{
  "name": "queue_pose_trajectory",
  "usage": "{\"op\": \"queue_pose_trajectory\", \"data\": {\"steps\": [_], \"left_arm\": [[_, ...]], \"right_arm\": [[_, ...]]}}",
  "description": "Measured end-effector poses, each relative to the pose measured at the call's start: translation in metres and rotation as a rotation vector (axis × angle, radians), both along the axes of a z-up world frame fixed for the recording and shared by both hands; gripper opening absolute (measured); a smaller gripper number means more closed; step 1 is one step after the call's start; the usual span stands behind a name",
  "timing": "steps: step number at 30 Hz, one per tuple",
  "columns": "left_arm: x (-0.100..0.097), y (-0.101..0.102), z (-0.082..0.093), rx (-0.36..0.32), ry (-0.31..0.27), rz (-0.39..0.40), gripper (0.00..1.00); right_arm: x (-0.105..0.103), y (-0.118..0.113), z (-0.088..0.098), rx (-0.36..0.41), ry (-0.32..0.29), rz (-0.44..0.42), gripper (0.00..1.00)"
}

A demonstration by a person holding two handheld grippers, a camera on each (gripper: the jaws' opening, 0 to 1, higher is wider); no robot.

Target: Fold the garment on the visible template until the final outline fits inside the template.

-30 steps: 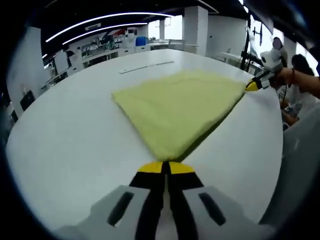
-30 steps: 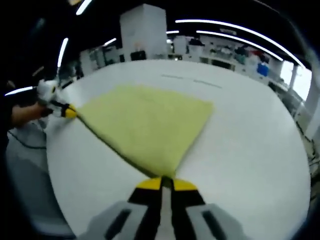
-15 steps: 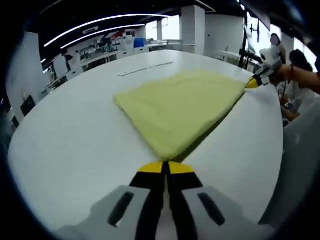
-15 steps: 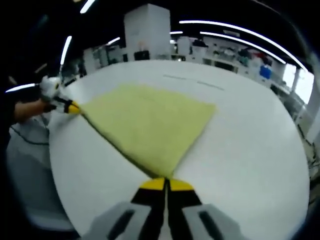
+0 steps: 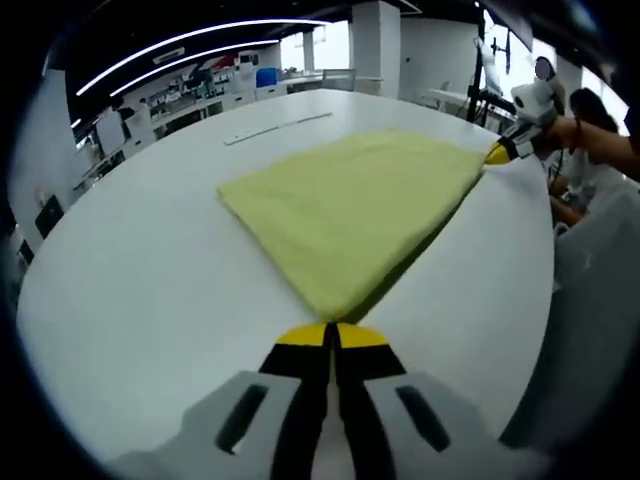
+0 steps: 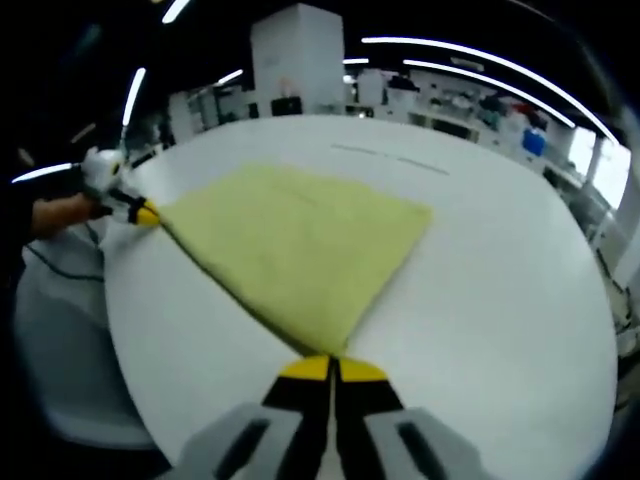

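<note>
A pale yellow garment (image 5: 355, 205) lies folded flat on the white table (image 5: 130, 270), its shape a broad four-cornered sheet. My left gripper (image 5: 331, 335) is shut on the garment's near corner in the left gripper view. At the far right of that view my right gripper (image 5: 497, 153) pinches the opposite corner. In the right gripper view the same garment (image 6: 295, 245) spreads away from my right gripper (image 6: 331, 367), which is shut on its near corner. The left gripper (image 6: 145, 213) holds the far left corner there. Thin template lines (image 5: 275, 128) mark the table beyond the cloth.
The table's edge (image 5: 545, 300) runs close on the right of the left gripper view, with a person's hand (image 5: 590, 135) beyond it. Shelves and benches (image 6: 450, 100) stand far behind the table. A hand (image 6: 60, 212) holds the left gripper near the table's left edge.
Both grippers keep hold of their corners. The views have shifted slightly, and the cloth looks a little flatter and more stretched between the two corners.
</note>
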State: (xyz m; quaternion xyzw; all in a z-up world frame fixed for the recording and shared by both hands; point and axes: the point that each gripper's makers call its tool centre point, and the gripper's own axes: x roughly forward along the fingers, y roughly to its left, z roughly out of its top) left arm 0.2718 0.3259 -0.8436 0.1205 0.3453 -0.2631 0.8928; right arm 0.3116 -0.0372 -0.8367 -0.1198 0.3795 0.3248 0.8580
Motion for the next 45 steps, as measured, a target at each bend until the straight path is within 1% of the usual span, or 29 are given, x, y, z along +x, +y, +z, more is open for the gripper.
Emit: {"op": "queue_pose_trajectory", "data": {"steps": [3, 5, 8, 14, 16, 17, 22, 25, 28, 30, 32, 36, 39, 42, 43, 45], "left_arm": [[-0.002, 0.000, 0.000, 0.004, 0.006, -0.005, 0.00], [-0.005, 0.000, -0.001, 0.008, 0.015, -0.005, 0.00], [-0.008, -0.001, -0.001, 0.005, 0.029, 0.003, 0.00], [-0.008, -0.002, -0.001, 0.007, 0.035, 0.009, 0.00], [-0.009, -0.003, -0.001, -0.013, 0.044, 0.026, 0.00], [-0.010, -0.004, -0.002, -0.032, 0.066, 0.041, 0.00], [-0.010, -0.005, 0.001, -0.043, 0.059, 0.053, 0.01], [-0.009, -0.008, 0.004, -0.062, 0.053, 0.057, 0.08], [-0.010, -0.009, 0.006, -0.084, 0.052, 0.071, 0.14], [-0.010, -0.011, 0.011, -0.088, 0.045, 0.075, 0.18], [-0.009, -0.012, 0.014, -0.095, 0.042, 0.084, 0.25], [-0.009, -0.015, 0.025, -0.140, 0.038, 0.110, 0.34], [-0.015, -0.022, 0.040, -0.163, 0.038, 0.109, 0.42], [-0.019, -0.027, 0.048, -0.190, 0.042, 0.121, 0.50], [-0.020, -0.028, 0.051, -0.194, 0.037, 0.122, 0.52], [-0.023, -0.031, 0.057, -0.198, 0.036, 0.123, 0.57]], "right_arm": [[-0.006, -0.001, 0.000, -0.005, -0.001, 0.003, 0.00], [-0.005, -0.001, 0.000, -0.003, 0.001, 0.004, 0.00], [-0.010, -0.001, 0.000, -0.003, 0.007, 0.008, 0.00], [-0.012, 0.000, 0.000, 0.004, 0.013, 0.004, 0.00], [-0.012, 0.000, -0.001, 0.004, 0.018, -0.003, 0.00], [-0.012, 0.001, -0.001, 0.006, 0.023, -0.006, 0.00], [-0.014, 0.002, -0.001, 0.008, 0.036, -0.017, 0.00], [-0.015, 0.002, 0.000, 0.009, 0.040, -0.020, 0.00], [-0.014, 0.004, 0.004, 0.020, 0.036, -0.028, 0.03], [-0.013, 0.004, 0.006, 0.027, 0.034, -0.042, 0.07], [-0.012, 0.005, 0.011, 0.038, 0.029, -0.057, 0.12], [-0.013, 0.008, 0.025, 0.050, 0.018, -0.065, 0.21], [-0.014, 0.012, 0.037, 0.050, 0.001, -0.057, 0.27], [-0.014, 0.015, 0.052, 0.075, -0.014, -0.059, 0.36], [-0.014, 0.016, 0.056, 0.081, -0.016, -0.061, 0.41], [-0.018, 0.020, 0.064, 0.091, -0.018, -0.062, 0.48]]}}
